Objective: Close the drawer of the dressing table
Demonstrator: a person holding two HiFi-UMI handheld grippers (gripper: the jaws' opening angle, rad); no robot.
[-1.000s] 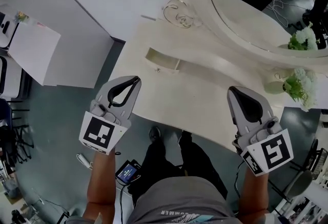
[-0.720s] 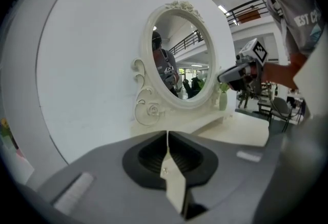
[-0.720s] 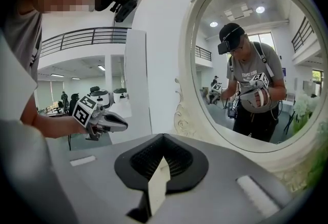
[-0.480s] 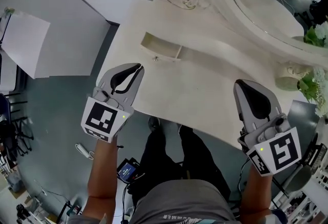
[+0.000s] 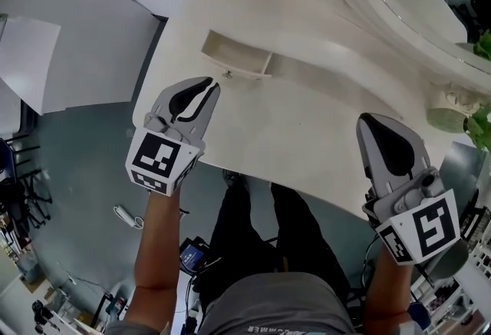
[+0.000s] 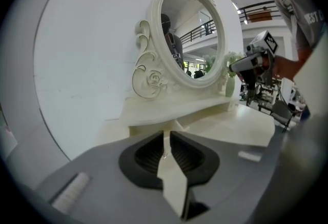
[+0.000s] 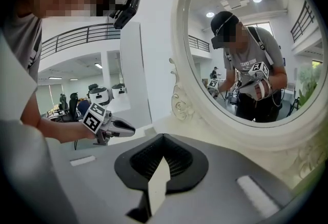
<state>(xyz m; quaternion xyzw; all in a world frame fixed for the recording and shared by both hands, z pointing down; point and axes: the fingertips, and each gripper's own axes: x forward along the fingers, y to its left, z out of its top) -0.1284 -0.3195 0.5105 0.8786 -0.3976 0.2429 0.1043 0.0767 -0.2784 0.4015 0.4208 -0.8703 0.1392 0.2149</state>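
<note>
The grey-green floor [image 5: 84, 157] is showing below me, past the edge of the tabletop [image 5: 307, 134]. A white panel [image 5: 27, 57] is cutting across it at the left. A small device with a lit screen [image 5: 190, 254] is sitting on the floor beneath me, and a white object [image 5: 125, 215], too small to make out, is lying near it. At the right edge, a pale vase [image 5: 447, 117] is standing on the tabletop, with green leaves [image 5: 482, 129] just beside it. A white wall [image 6: 87, 54] is rising behind.
</note>
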